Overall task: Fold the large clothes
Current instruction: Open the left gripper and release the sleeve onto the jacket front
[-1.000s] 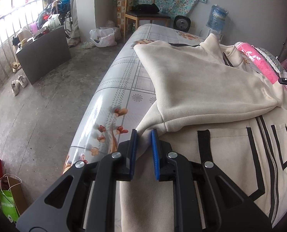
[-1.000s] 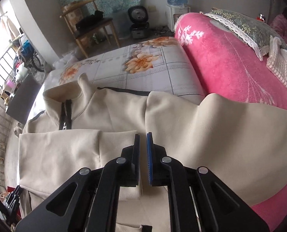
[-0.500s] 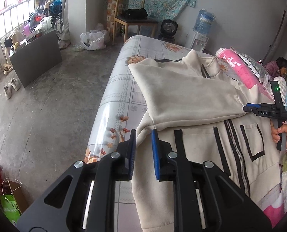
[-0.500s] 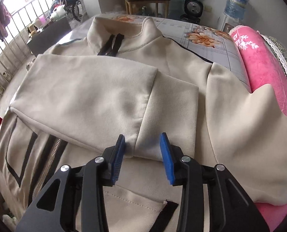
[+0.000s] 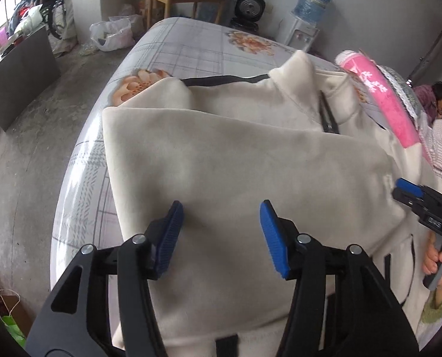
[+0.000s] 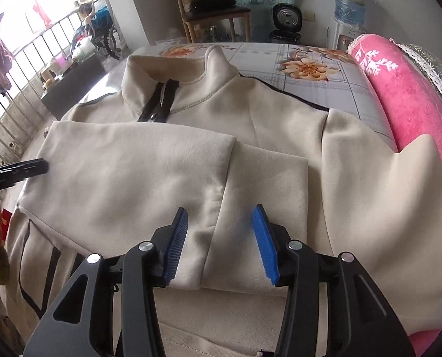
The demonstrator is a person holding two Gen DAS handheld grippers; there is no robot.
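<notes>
The lower hem of the cream jacket (image 6: 280,154) is cut off by the bottom edge of both views, behind the black gripper frames, and its far right side runs out of the right wrist view. The left wrist view is blurred, so fabric detail there is hard to read. Only fingers and a green cuff of the person's right hand (image 5: 439,260) show at that view's edge.

The left hand-held gripper (image 5: 219,232) has its jaws apart and opening; cream cloth lies under the gap, but the blue pads (image 5: 168,238) press on nothing. The right hand-held gripper (image 6: 219,241) is likewise apart and opening, with the cuff end of a folded sleeve (image 6: 259,202) lying between its pads, unclamped.

The jacket lies spread on the bed (image 6: 325,68), collar towards the far end. Both sleeves are folded across its chest, meeting just beyond the right hand-held gripper. A pink blanket roll (image 6: 408,89) lies along the jacket's right edge; the right shoulder and sleeve overlap it.
</notes>
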